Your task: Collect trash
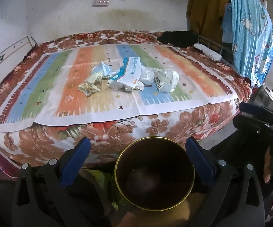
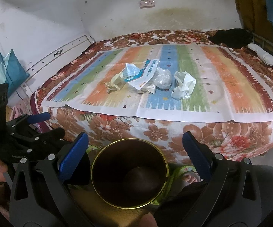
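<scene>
Both hand-held grippers hang low in front of the bed, pointed toward it, their blue-padded fingers spread wide and holding nothing. Left hand-held gripper (image 1: 138, 149) shows in its own camera with a dark round bin with a brass-coloured rim (image 1: 154, 174) below the gap between its fingers; right hand-held gripper (image 2: 135, 143) frames the same bin (image 2: 129, 173) likewise. Each also appears at the edge of the other's view, gripped by a bare hand.

Largest is the bed with a brown-and-red floral blanket (image 1: 155, 126), pushed against a stained white wall. On top lies a flat striped mat in blue, green, orange and cream (image 1: 75, 87). The bin stands on the floor just before the bed edge; its inside looks dark and seemingly empty, though the light is poor.

The trash sits mid-mat in a loose cluster: a white-and-blue printed plastic pouch (image 1: 129, 71), a crumpled white plastic bag (image 1: 165, 81), a clear scrunched plastic wad (image 1: 147, 75), and crushed yellowish wrappers (image 1: 91, 85).
</scene>
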{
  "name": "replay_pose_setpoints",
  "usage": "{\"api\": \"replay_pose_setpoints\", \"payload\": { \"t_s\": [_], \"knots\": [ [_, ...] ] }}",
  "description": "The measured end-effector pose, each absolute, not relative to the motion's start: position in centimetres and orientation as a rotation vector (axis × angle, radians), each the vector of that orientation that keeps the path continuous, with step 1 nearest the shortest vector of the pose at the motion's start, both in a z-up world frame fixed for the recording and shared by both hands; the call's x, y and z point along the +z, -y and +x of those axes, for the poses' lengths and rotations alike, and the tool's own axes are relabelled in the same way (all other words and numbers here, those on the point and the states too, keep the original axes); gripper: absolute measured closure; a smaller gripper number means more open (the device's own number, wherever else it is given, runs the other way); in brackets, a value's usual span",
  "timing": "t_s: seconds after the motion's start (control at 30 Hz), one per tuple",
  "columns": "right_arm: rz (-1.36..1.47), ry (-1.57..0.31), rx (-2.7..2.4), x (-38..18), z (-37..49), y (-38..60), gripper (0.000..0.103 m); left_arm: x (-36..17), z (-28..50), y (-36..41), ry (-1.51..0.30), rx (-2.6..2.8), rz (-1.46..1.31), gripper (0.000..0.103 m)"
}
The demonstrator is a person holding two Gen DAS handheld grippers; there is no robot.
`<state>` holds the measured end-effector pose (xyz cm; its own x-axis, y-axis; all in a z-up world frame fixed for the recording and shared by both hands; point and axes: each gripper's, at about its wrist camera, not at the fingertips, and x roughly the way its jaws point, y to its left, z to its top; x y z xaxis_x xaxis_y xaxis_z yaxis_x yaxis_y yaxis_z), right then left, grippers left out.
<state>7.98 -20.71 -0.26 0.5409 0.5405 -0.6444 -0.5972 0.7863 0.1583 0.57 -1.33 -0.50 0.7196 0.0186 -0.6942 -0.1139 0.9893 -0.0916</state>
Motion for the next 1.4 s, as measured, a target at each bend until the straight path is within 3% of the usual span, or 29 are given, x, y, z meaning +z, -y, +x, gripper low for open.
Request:
{"api": "replay_pose_setpoints", "payload": {
  "t_s": [0.7, 1.13, 1.4],
  "knots": [
    [-0.130, -0.787, 0.674, -0.3, 8.4, 19.7, 0.009, -0.2, 0.3, -1.6, -0.749, 0.116, -0.303, 0.006],
    [-0.122, -0.798, 0.675, -0.3, 9.7, 18.9, 0.009, 1.1, 1.3, -1.4, -0.713, 0.176, -0.224, 0.006],
    [-0.094, -0.798, 0.711, 0.9, 13.8, 17.8, 0.009, 2.3, 5.7, -4.3, -0.775, 0.203, -0.208, 0.006]
  ]
}}
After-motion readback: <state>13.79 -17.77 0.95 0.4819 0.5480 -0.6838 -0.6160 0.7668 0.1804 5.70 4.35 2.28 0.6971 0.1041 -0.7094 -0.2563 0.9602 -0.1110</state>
